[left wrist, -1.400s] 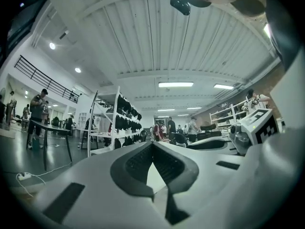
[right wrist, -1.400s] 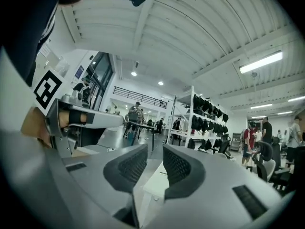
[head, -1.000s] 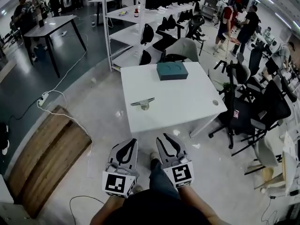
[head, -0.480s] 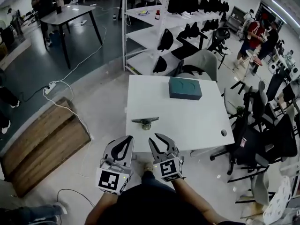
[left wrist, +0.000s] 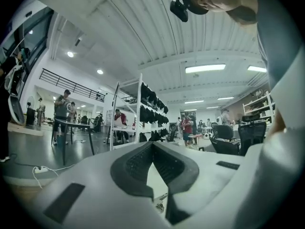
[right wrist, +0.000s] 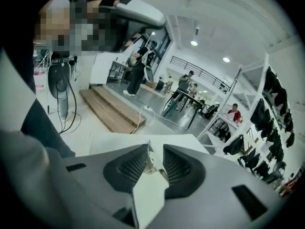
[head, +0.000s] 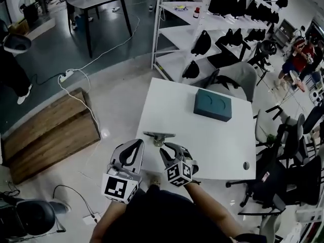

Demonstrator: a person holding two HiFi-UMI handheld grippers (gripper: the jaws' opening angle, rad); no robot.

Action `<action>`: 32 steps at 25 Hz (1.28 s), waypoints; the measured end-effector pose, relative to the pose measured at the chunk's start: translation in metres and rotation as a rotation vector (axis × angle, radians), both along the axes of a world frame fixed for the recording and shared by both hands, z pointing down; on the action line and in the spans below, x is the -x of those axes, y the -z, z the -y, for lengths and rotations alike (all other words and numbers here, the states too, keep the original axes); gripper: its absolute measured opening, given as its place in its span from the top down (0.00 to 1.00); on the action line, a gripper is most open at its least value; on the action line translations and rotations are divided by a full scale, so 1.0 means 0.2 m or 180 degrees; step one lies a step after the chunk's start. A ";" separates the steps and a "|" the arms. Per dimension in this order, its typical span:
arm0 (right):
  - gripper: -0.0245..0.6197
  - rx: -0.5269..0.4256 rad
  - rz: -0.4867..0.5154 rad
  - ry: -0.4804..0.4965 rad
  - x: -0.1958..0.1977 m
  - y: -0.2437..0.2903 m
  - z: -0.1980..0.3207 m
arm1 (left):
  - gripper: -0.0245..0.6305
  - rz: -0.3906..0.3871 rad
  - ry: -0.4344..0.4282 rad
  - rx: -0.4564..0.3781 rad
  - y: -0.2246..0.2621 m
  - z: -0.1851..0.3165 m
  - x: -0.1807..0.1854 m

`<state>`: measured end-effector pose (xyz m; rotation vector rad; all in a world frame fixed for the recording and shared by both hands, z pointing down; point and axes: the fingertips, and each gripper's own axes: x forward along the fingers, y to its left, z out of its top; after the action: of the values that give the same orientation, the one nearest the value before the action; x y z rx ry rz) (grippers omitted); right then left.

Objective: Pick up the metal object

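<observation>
While the metal object (head: 158,135) lies near the front-left edge of the white tabletop (head: 217,140), the right hand-held gripper (head: 168,148) sits just short of it, jaws slightly apart, nothing held. Left hand-held gripper (head: 132,145): tips closed together, empty. Object: flat bar on a short base, prob. rigid, dense and smooth, though detail is too small to confirm. Expect slip on polished faces. Grip across the narrow bar near centre, above the base, to limit tipping.
</observation>
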<state>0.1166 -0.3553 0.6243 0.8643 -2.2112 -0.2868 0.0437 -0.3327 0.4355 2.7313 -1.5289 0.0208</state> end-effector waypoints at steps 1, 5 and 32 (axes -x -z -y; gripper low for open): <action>0.82 0.0032 -0.0115 0.0063 0.00 -0.05 0.02 | 0.93 0.0014 0.0030 0.0020 -0.01 0.01 0.00; 0.82 0.0120 -0.0530 0.0205 0.02 -0.20 0.08 | 0.93 0.0072 0.0103 0.0094 -0.02 0.05 0.02; 0.91 -0.0177 -0.1806 0.0452 0.09 -0.44 0.35 | 0.93 0.0103 -0.0088 0.0351 -0.05 0.30 0.18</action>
<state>0.0988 -0.4249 0.7129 0.5635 -1.7375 -0.5858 0.0081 -0.3930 0.4463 2.6788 -1.4511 0.1457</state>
